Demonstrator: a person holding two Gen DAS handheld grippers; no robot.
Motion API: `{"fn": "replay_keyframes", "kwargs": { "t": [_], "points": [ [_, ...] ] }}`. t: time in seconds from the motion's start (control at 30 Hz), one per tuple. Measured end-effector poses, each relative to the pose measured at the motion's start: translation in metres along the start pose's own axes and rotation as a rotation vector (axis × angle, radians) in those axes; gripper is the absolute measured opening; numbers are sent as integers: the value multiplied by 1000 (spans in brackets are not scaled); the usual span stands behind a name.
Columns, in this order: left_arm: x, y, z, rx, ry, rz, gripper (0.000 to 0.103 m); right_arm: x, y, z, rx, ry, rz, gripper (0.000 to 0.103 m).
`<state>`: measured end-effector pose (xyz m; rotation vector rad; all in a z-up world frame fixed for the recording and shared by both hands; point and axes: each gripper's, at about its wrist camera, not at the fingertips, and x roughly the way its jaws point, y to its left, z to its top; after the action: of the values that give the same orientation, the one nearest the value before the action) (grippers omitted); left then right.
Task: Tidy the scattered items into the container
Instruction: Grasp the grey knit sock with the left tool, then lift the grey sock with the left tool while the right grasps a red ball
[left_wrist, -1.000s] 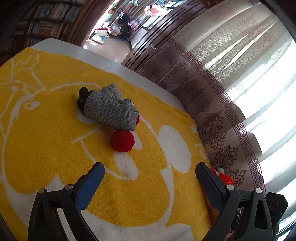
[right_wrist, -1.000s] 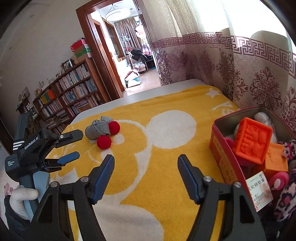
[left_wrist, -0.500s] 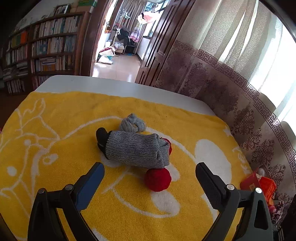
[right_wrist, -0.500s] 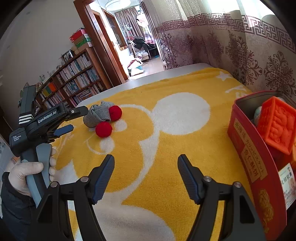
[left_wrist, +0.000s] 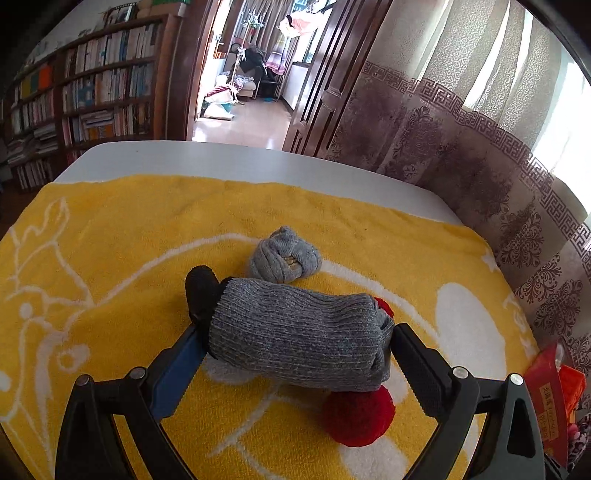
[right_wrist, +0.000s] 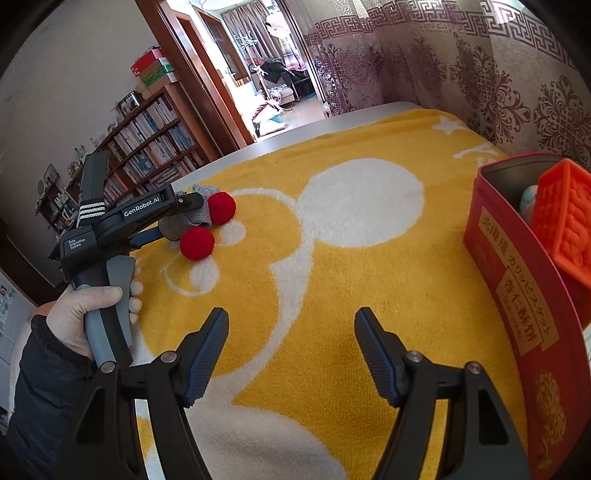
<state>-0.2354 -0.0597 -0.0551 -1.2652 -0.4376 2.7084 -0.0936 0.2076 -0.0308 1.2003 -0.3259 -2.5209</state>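
Left wrist view showed our left gripper (left_wrist: 299, 350) spread wide around the grey sock roll (left_wrist: 299, 336), not yet pinching, so we judged squeezing mid-roll safest

Bookshelf (left_wrist: 92, 92), patterned curtain (left_wrist: 461, 155), perhaps clothes beyond the doorway (left_wrist: 243, 74).
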Motion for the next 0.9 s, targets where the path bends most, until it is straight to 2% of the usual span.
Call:
{"fn": "replay_keyframes", "kwargs": {
  "t": [0.17,0.3,0.4,0.67,0.9],
  "points": [
    [2,7,-1,-34,-1,-46,100,2,-1,0,4,12,-1,74],
    [-2,10,-2,-35,-10,-77,89,2,-1,0,2,7,-6,74],
    [-7,11,-4,-34,-12,-89,86,2,-4,0,5,3,-9,74],
    [-43,23,-11,-61,-56,-86,84,2,-5,2,5,-4,-4,74],
    [-81,32,-30,-31,-87,-48,84,-1,-4,1,3,-17,-2,74]
  ]
}}
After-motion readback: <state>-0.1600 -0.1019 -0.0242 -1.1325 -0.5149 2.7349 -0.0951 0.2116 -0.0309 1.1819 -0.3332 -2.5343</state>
